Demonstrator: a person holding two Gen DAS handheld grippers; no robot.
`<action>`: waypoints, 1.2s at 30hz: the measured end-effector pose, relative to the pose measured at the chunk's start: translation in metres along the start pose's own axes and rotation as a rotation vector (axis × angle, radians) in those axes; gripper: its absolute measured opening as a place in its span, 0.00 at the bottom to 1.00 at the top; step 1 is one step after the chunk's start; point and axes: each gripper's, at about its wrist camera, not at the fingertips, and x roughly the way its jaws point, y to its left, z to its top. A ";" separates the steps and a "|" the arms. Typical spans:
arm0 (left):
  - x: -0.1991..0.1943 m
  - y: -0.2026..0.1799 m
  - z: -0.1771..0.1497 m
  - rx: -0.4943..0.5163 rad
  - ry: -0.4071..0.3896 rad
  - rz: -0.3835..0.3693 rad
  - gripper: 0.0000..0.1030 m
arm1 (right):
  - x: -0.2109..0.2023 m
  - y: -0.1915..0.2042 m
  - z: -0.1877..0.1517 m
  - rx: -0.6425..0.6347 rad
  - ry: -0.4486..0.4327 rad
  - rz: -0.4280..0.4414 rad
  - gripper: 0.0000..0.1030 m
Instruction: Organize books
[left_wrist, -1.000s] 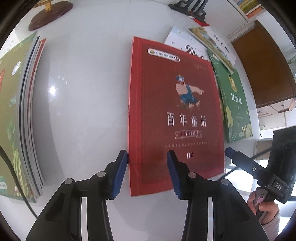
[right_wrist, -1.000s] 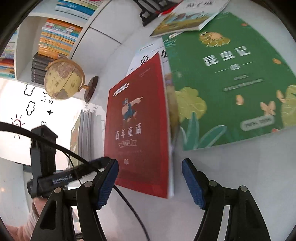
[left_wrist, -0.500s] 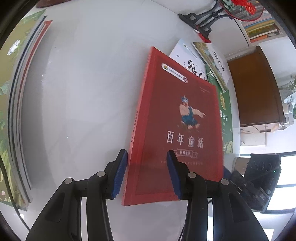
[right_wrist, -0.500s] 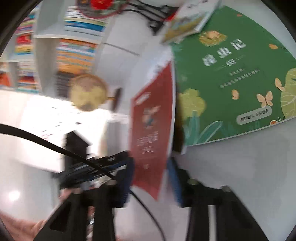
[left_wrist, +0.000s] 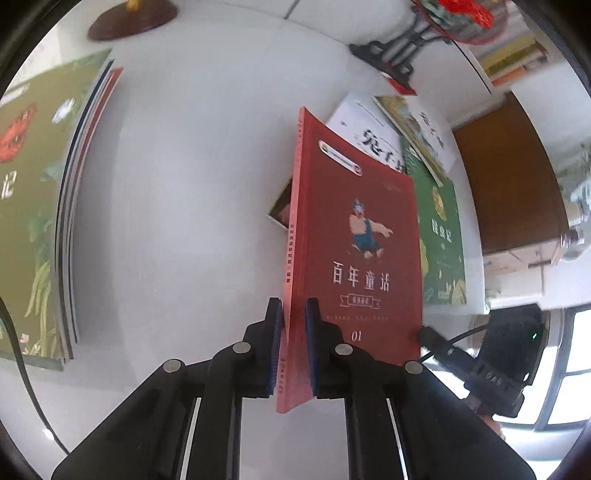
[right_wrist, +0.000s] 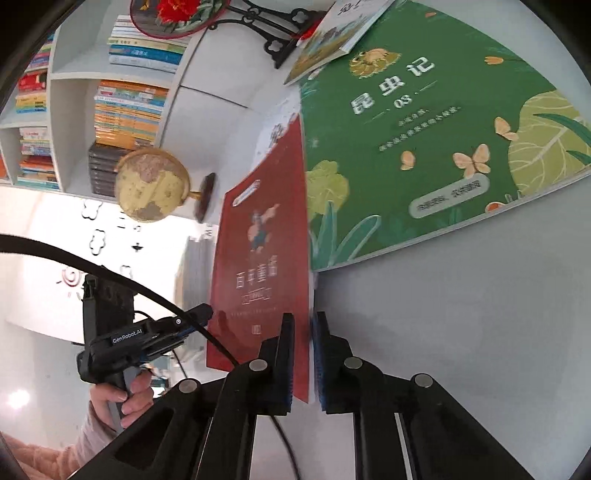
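The left gripper (left_wrist: 293, 347) is pointing steeply down toward the desk (left_wrist: 184, 206), its blue pads having just been closing, and they are now pressing on the spine edge of the red book (left_wrist: 365, 266) near its lower corner. The right gripper (right_wrist: 303, 354) is angling down more shallowly at the book's opposite long edge, its jaws having just been closing too, and the pads are pinching that edge. In the right wrist view, a hand (right_wrist: 122, 398) in a pale fuzzy sleeve is gripping the left gripper's handle, left of the book.
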 end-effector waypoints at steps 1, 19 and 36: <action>0.001 -0.002 0.000 0.012 0.000 0.015 0.08 | -0.004 0.000 0.000 -0.006 -0.005 0.014 0.11; -0.003 -0.021 -0.008 0.022 0.000 0.021 0.08 | 0.000 -0.008 -0.007 0.027 0.014 0.041 0.17; -0.050 -0.002 0.000 0.048 -0.102 0.112 0.08 | 0.019 0.069 -0.011 -0.266 0.021 0.066 0.09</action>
